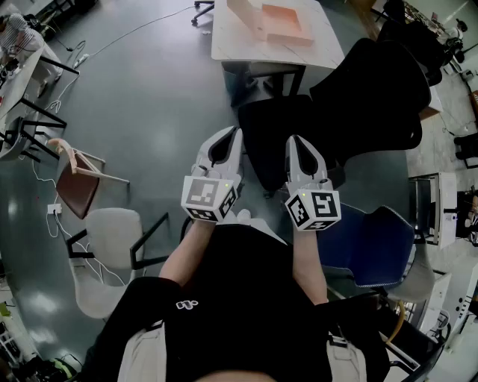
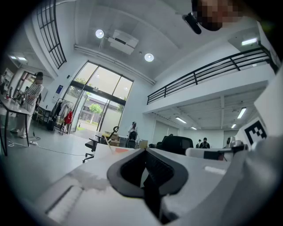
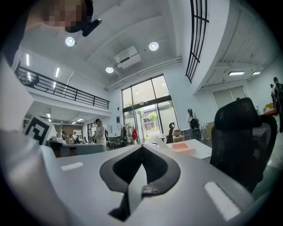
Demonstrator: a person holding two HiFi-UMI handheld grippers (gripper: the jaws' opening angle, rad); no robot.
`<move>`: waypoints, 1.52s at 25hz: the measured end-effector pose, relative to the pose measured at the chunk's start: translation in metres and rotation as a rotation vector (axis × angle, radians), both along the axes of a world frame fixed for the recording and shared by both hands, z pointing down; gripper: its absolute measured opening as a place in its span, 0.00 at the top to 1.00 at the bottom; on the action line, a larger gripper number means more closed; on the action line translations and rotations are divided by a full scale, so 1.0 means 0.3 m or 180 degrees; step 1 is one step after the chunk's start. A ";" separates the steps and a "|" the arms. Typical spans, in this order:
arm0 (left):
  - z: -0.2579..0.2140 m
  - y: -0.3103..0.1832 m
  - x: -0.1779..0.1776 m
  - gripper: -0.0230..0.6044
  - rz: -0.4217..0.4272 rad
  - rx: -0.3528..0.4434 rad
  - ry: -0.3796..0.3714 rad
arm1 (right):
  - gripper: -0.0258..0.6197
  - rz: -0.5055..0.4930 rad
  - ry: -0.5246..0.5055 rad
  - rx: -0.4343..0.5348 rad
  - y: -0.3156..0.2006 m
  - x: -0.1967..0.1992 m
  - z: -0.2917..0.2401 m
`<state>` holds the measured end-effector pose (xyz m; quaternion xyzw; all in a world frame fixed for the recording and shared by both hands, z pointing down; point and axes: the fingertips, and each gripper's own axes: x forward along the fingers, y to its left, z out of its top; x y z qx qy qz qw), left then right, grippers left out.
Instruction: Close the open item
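The open item is a shallow pinkish box (image 1: 278, 22) with its lid raised, lying on a white table (image 1: 231, 41) at the far side of the room. It shows small in the right gripper view as the box (image 3: 183, 148), and as an orange patch (image 2: 116, 150) in the left gripper view. I hold both grippers close to my body, pointing towards that table and well short of it. The left gripper (image 1: 236, 131) is shut with nothing in it, its tips meeting (image 2: 143, 150). The right gripper (image 1: 291, 139) is also shut and empty (image 3: 141, 146).
A black office chair (image 1: 358, 97) stands between me and the table, large at the right (image 3: 241, 132). A brown chair (image 1: 75, 186) and a white chair (image 1: 104, 254) are at my left, a blue chair (image 1: 373, 239) at my right. People stand far off (image 2: 32, 99).
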<state>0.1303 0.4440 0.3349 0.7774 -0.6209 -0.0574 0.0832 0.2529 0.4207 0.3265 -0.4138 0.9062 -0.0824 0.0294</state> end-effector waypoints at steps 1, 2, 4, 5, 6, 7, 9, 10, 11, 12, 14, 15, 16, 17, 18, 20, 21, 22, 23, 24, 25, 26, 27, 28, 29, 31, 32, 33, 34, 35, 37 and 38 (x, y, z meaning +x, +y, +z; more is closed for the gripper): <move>0.002 0.003 0.003 0.96 0.0004 0.0002 -0.0016 | 0.96 -0.0010 0.0000 0.0003 0.000 -0.002 0.002; 0.004 0.005 0.004 0.96 0.0006 0.0006 -0.0030 | 0.96 -0.0022 0.0001 0.0006 -0.001 -0.004 0.004; 0.006 0.006 0.003 0.96 -0.0003 0.0013 -0.0047 | 0.96 -0.0053 0.0005 0.0007 -0.006 -0.012 0.009; 0.008 0.006 0.000 0.96 -0.0013 0.0012 -0.0050 | 0.96 -0.0073 0.0006 0.0005 -0.007 -0.018 0.013; 0.010 0.007 -0.006 0.96 -0.0025 0.0008 -0.0052 | 0.96 -0.0092 0.0003 0.0003 -0.007 -0.025 0.016; 0.011 0.009 -0.013 0.96 -0.0037 0.0002 -0.0053 | 0.96 -0.0108 -0.0014 0.0001 -0.006 -0.033 0.017; 0.011 0.013 -0.035 0.96 -0.0055 -0.0009 -0.0047 | 0.96 -0.0130 -0.0085 -0.0012 -0.007 -0.052 0.011; 0.012 0.015 -0.048 0.96 -0.0061 -0.0016 -0.0045 | 0.96 -0.0137 -0.0113 -0.0027 -0.010 -0.064 0.010; 0.015 0.015 -0.060 0.96 -0.0065 -0.0027 -0.0045 | 0.96 -0.0141 -0.0119 -0.0043 -0.013 -0.076 0.012; 0.020 0.016 -0.071 0.96 -0.0066 -0.0043 -0.0045 | 0.96 -0.0145 -0.0108 -0.0059 -0.014 -0.087 0.017; 0.032 0.020 -0.087 0.96 -0.0056 -0.0078 -0.0039 | 0.96 -0.0145 -0.0079 -0.0100 -0.013 -0.105 0.034; 0.037 0.024 -0.096 0.96 -0.0045 -0.0095 -0.0034 | 0.96 -0.0139 -0.0070 -0.0125 -0.010 -0.114 0.043; 0.042 0.026 -0.107 0.96 -0.0033 -0.0110 -0.0030 | 0.96 -0.0131 -0.0061 -0.0146 -0.008 -0.125 0.050; 0.046 0.028 -0.122 0.96 -0.0023 -0.0122 -0.0027 | 0.96 -0.0123 -0.0050 -0.0161 -0.007 -0.139 0.056; 0.048 0.027 -0.140 0.96 -0.0016 -0.0131 -0.0021 | 0.96 -0.0116 -0.0039 -0.0167 -0.008 -0.156 0.059; 0.055 0.021 -0.182 0.96 -0.0003 -0.0146 -0.0002 | 0.96 -0.0095 -0.0021 -0.0172 -0.012 -0.190 0.063; 0.060 0.019 -0.202 0.96 0.0006 -0.0157 0.0009 | 0.96 -0.0078 -0.0013 -0.0178 -0.014 -0.205 0.067; 0.065 0.017 -0.221 0.96 0.0015 -0.0169 0.0020 | 0.96 -0.0058 -0.0004 -0.0191 -0.016 -0.219 0.071; 0.072 0.017 -0.242 0.96 0.0024 -0.0182 0.0030 | 0.96 -0.0041 0.0005 -0.0207 -0.016 -0.234 0.077; 0.077 0.016 -0.263 0.96 0.0030 -0.0192 0.0040 | 0.96 -0.0031 0.0017 -0.0219 -0.015 -0.251 0.082; 0.083 0.015 -0.285 0.96 0.0033 -0.0202 0.0052 | 0.96 -0.0027 0.0032 -0.0225 -0.015 -0.271 0.086; 0.089 0.013 -0.307 0.96 0.0032 -0.0211 0.0068 | 0.96 -0.0027 0.0048 -0.0226 -0.015 -0.291 0.089; 0.095 0.007 -0.329 0.96 0.0026 -0.0219 0.0093 | 0.96 -0.0030 0.0066 -0.0222 -0.017 -0.311 0.092; 0.100 0.000 -0.347 0.96 0.0018 -0.0226 0.0127 | 0.96 -0.0032 0.0085 -0.0217 -0.021 -0.331 0.095; 0.103 -0.008 -0.362 0.96 0.0016 -0.0227 0.0163 | 0.96 -0.0033 0.0108 -0.0214 -0.024 -0.348 0.099; 0.098 -0.014 -0.381 0.96 0.0041 -0.0202 0.0198 | 0.96 -0.0032 0.0160 -0.0217 -0.027 -0.378 0.110; 0.092 -0.015 -0.389 0.96 0.0058 -0.0183 0.0196 | 0.96 -0.0031 0.0186 -0.0220 -0.031 -0.389 0.113; 0.086 -0.018 -0.400 0.96 0.0067 -0.0164 0.0194 | 0.96 -0.0028 0.0211 -0.0217 -0.039 -0.397 0.113; 0.080 -0.021 -0.414 0.96 0.0064 -0.0144 0.0198 | 0.96 -0.0020 0.0230 -0.0205 -0.050 -0.404 0.108; 0.074 -0.026 -0.432 0.96 0.0051 -0.0123 0.0206 | 0.96 -0.0007 0.0243 -0.0182 -0.064 -0.410 0.098; 0.063 -0.037 -0.472 0.96 0.0006 -0.0080 0.0217 | 0.96 0.0032 0.0245 -0.0108 -0.095 -0.415 0.069; 0.060 -0.043 -0.490 0.96 -0.0021 -0.0060 0.0220 | 0.96 0.0055 0.0241 -0.0070 -0.110 -0.413 0.056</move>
